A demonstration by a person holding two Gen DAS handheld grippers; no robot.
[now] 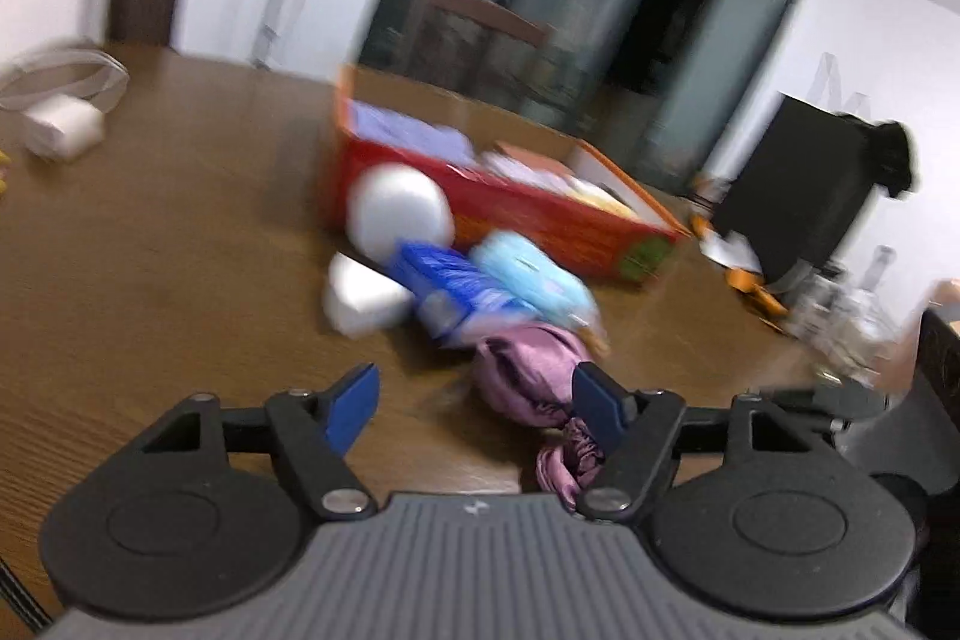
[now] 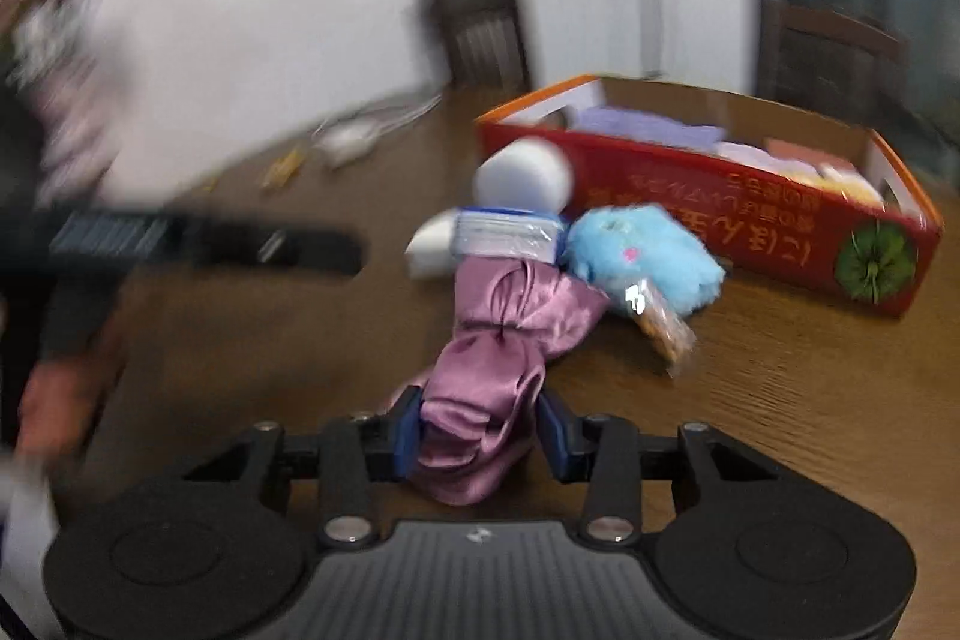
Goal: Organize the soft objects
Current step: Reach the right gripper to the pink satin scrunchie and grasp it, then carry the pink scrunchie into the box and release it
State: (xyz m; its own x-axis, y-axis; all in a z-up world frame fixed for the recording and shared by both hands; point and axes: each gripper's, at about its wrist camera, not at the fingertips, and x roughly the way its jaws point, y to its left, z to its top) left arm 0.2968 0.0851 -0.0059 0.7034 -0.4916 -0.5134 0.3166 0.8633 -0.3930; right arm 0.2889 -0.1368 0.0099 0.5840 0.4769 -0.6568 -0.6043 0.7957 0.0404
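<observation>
Right claw (image 2: 480, 436) is down on the pink cloth (image 2: 492, 340), blue fingers (image 2: 408, 430) on either side of its near end and pressing into the folds, pinching it. The cloth lies bunched on the brown worktop (image 2: 780, 388), its far end touching the blue packet (image 2: 510, 235) and the blue plush (image 2: 648, 256). Two white foam pieces (image 2: 522, 178) sit behind them, right against the red box (image 2: 750, 232), which is open-topped and holds papers. Left claw (image 1: 474, 403) is spread, nothing gripped; its right finger (image 1: 600, 400) sits just beside the cloth, its left finger over bare wood. Both views are blurred.
</observation>
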